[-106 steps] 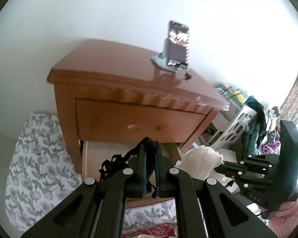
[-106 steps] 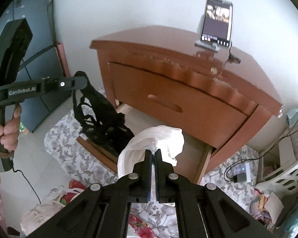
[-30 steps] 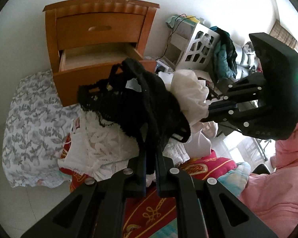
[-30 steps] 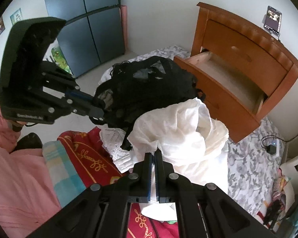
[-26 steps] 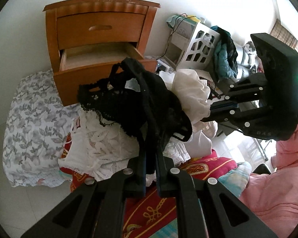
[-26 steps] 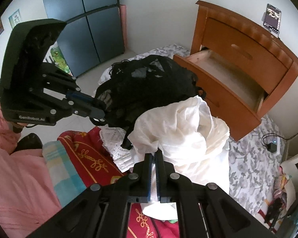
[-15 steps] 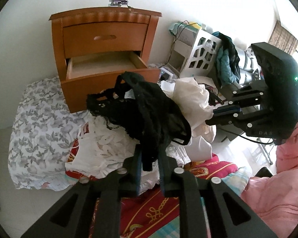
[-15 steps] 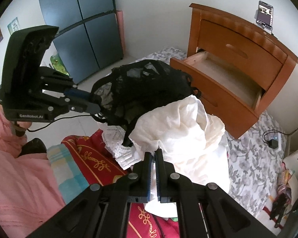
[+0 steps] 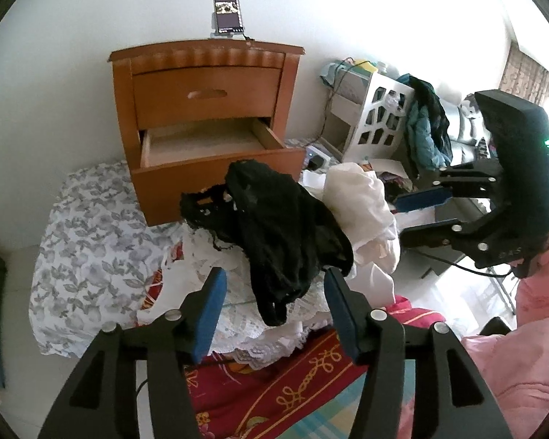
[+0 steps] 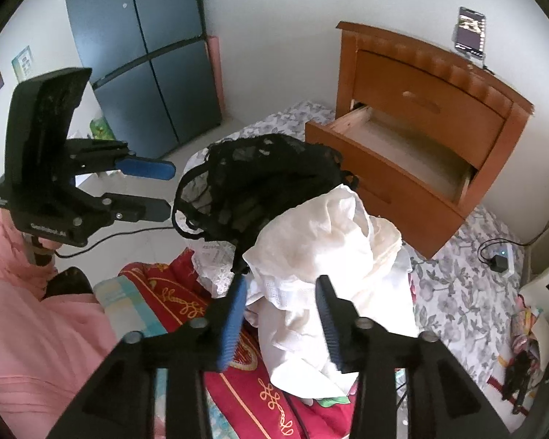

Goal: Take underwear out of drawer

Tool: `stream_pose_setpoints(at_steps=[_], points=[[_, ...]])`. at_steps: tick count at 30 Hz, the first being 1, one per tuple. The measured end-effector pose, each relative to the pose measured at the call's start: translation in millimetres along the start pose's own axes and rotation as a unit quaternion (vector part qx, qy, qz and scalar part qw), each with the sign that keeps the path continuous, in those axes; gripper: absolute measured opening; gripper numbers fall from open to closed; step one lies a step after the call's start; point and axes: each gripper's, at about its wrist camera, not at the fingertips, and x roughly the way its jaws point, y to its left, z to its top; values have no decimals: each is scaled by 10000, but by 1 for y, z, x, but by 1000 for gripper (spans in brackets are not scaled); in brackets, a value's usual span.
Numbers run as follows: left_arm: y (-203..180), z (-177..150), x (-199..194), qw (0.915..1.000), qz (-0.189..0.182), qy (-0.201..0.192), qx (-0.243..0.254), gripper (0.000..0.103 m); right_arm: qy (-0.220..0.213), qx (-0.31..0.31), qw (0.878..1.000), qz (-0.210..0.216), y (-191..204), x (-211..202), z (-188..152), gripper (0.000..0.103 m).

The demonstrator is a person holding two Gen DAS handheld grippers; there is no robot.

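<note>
Dark blue cabinet (image 10: 146, 55) w/ four door panels, far wall, seen from right wrist view.
Wooden nightstand (image 9: 205, 69), upper drawer shut, against white wall; phone (image 9: 227, 14) upright on stand on top.
Lower drawer (image 9: 216, 161) pulled out, bare wood bottom visible, no garment seen inside.
Floral grey-white sheet (image 9: 88, 234) spread on floor in front of nightstand, reaching past both sides.
Pink fabric (image 10: 29, 329) at frame edges, near both handles.
Red patterned cloth (image 9: 274, 384) w/ gold motifs, beneath the pile; check-pattern cloth beside it.
White openwork basket (image 9: 377, 113) right of nightstand, teal and dark clothes draped on its far side; cable and charger on floor nearby.
White lace fabric (image 9: 245, 314) at base of pile, on red cloth.
White underwear (image 10: 329, 256), crumpled, on pile just ahead of right tongs.
Black lace underwear (image 9: 274, 234), out of drawer, draped on top of pile, touching white piece; one end hangs down between left tongs' pads, no contact visible.
Left tongs (image 9: 272, 307): jaws apart, just been opening, blue pads clear of black fabric.
Right tongs (image 10: 280, 311): jaws apart, just been opening; white fabric between pads, not pinched.
</note>
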Motion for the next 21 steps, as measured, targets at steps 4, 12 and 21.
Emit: stream_pose_setpoints(at_steps=[4, 12, 21], points=[[2, -1, 1, 9997, 206, -69, -67, 71, -293, 258, 9990, -206, -6, -8, -8, 60], [4, -6, -4, 9993, 274, -199, -140, 90, -235, 724, 9962, -419, -16, -1, -30, 88], [13, -12, 4, 9975, 523, -194, -436, 100, -445, 1365, 9880, -560, -37, -4, -50, 103]])
